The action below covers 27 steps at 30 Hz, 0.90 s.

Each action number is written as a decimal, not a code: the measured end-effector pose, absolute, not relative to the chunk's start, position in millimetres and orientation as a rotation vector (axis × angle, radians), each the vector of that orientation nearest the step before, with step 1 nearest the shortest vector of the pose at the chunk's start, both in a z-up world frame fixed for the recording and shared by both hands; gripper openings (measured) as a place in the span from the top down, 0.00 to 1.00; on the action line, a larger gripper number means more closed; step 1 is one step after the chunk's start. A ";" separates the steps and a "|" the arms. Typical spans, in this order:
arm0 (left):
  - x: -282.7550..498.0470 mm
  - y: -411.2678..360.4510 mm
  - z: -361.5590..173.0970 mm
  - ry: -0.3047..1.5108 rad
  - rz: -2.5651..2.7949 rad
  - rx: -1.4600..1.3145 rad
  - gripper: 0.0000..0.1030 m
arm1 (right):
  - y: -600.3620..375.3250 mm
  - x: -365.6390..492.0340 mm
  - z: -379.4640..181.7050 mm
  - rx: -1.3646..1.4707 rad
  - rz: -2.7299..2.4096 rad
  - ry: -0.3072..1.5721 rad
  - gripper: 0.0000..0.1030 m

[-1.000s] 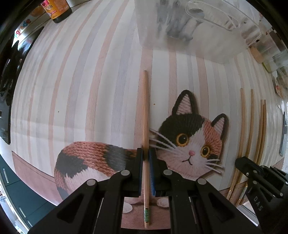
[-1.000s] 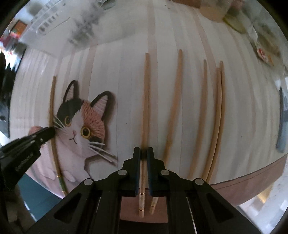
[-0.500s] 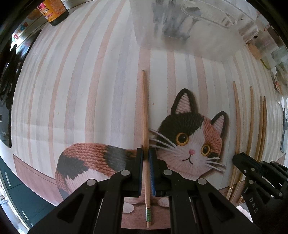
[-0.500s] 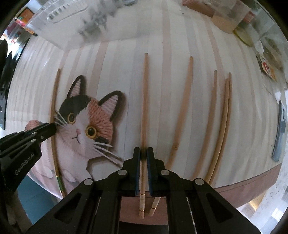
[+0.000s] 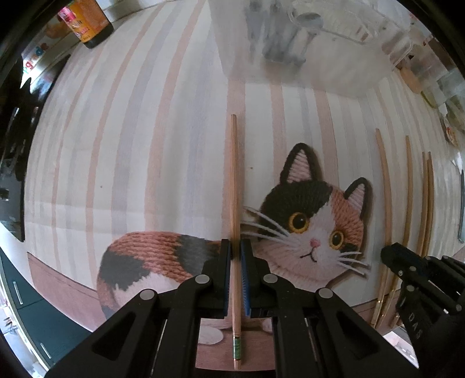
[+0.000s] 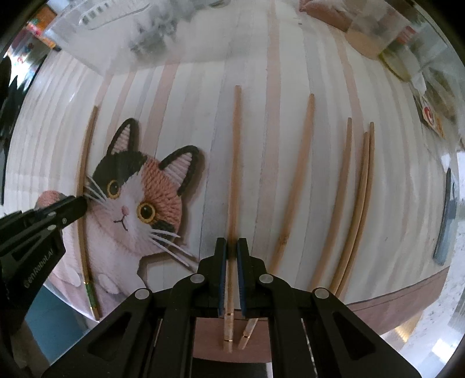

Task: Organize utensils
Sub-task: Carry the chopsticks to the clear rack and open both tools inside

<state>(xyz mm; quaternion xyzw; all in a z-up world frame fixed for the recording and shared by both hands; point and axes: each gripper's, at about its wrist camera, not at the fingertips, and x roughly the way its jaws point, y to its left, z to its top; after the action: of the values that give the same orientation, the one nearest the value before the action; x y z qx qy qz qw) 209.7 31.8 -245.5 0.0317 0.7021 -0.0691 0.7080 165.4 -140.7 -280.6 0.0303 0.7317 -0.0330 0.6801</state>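
**Two grippers, one chopstick each, over the cat-print mat**

In the left wrist view, the left gripper [image 5: 236,253] sits at the bottom centre of the frame, its jaws drawn narrow on a long reddish wooden chopstick with a green band near its butt end [image 5: 234,186]. The stick runs straight up the middle of the frame, its tip ending just below a clear plastic container [image 5: 305,43] at the top. Beneath lies a striped placemat printed with a calico cat [image 5: 130,139]. A dark sauce bottle with an orange label [image 5: 90,26] stands at the upper left.

In the right wrist view, the right gripper [image 6: 231,253] is likewise at the bottom centre, jaws narrow and clamped on a pale bamboo chopstick with a thin gold ring near its butt [image 6: 234,174], which points up the frame. A second pale chopstick [image 6: 296,180] leans just to its right, its butt end close beside the held one. A lone pale chopstick [image 6: 338,203] follows further right, then a touching pair of pale chopsticks [image 6: 360,203]. All lie lengthwise on the mat, apart from the container at the top.
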 end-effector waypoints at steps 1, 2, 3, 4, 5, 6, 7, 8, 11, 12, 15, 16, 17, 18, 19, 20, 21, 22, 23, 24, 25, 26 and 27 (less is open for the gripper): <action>208.9 32.5 -242.2 1.551 -0.152 0.073 0.96 | -141.0 164.9 -280.0 0.082 -0.076 1.640 0.93; 207.6 33.8 -236.2 1.535 -0.149 0.078 0.96 | -141.4 164.2 -278.9 0.094 -0.078 1.639 0.93; 206.4 33.9 -230.8 1.533 -0.108 0.136 0.96 | -141.5 163.5 -277.6 0.105 -0.076 1.636 0.93; 205.5 34.5 -225.0 1.519 -0.108 0.138 0.96 | -141.4 163.1 -275.3 0.115 -0.074 1.629 0.93; 204.2 35.6 -216.1 1.495 -0.106 0.145 0.96 | -140.9 162.9 -271.3 0.124 -0.069 1.619 0.93; 203.3 36.6 -209.5 1.477 -0.103 0.148 0.96 | -140.5 163.1 -267.5 0.132 -0.063 1.610 0.93; 202.4 37.9 -202.7 1.461 -0.101 0.149 0.96 | -140.1 163.8 -261.2 0.139 -0.056 1.596 0.93; 201.3 40.0 -193.0 1.440 -0.099 0.149 0.96 | -139.7 164.7 -256.0 0.143 -0.053 1.584 0.93; 200.2 47.1 -168.3 1.389 -0.087 0.136 0.96 | -139.0 169.7 -235.5 0.163 -0.042 1.540 0.93; 200.3 49.8 -161.0 1.377 -0.083 0.129 0.96 | -139.9 171.0 -227.8 0.165 -0.038 1.522 0.93; 205.3 59.1 -132.2 1.325 -0.085 0.090 0.96 | -140.4 178.5 -200.8 0.180 -0.025 1.466 0.93; 206.1 62.6 -124.4 1.311 -0.087 0.082 0.96 | -140.6 181.4 -190.2 0.185 -0.019 1.444 0.93; 211.1 66.0 -112.0 1.287 -0.094 0.070 0.96 | -141.2 183.4 -181.5 0.191 -0.014 1.426 0.93; 213.8 67.1 -103.0 1.271 -0.101 0.060 0.96 | -143.5 185.6 -172.0 0.196 -0.006 1.409 0.93; 218.0 68.2 -92.0 1.252 -0.110 0.047 0.96 | -143.3 191.3 -160.5 0.201 0.004 1.386 0.93; 223.2 67.7 -83.0 1.237 -0.121 0.038 0.96 | -142.3 194.5 -150.4 0.205 0.013 1.366 0.93; 227.5 66.7 -75.6 1.228 -0.133 0.026 0.96 | -141.1 198.8 -139.3 0.208 0.025 1.344 0.93; 232.3 65.3 -69.3 1.220 -0.145 0.010 0.96 | -143.9 199.8 -131.1 0.211 0.034 1.328 0.93; 238.3 63.5 -62.0 1.212 -0.162 -0.009 0.96 | -144.5 205.3 -121.2 0.215 0.048 1.309 0.93; 246.6 60.2 -56.1 1.205 -0.176 -0.018 0.96 | -144.4 213.1 -111.7 0.218 0.060 1.292 0.93; 255.0 57.4 -51.5 1.199 -0.186 -0.020 0.96 | -143.1 220.5 -107.2 0.219 0.066 1.277 0.93; 267.1 53.2 -46.5 1.194 -0.201 -0.029 0.96 | -143.0 229.2 -101.1 0.218 0.070 1.260 0.93; 276.2 50.1 -43.4 1.193 -0.213 -0.042 0.96 | -143.9 238.1 -97.1 0.213 0.073 1.250 0.93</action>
<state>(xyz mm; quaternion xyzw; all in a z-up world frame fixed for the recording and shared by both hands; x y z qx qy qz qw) 276.2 50.1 -43.4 -0.0196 0.5607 -0.1002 0.8217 238.1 -143.9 -97.1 0.0997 0.5839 0.0343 0.8050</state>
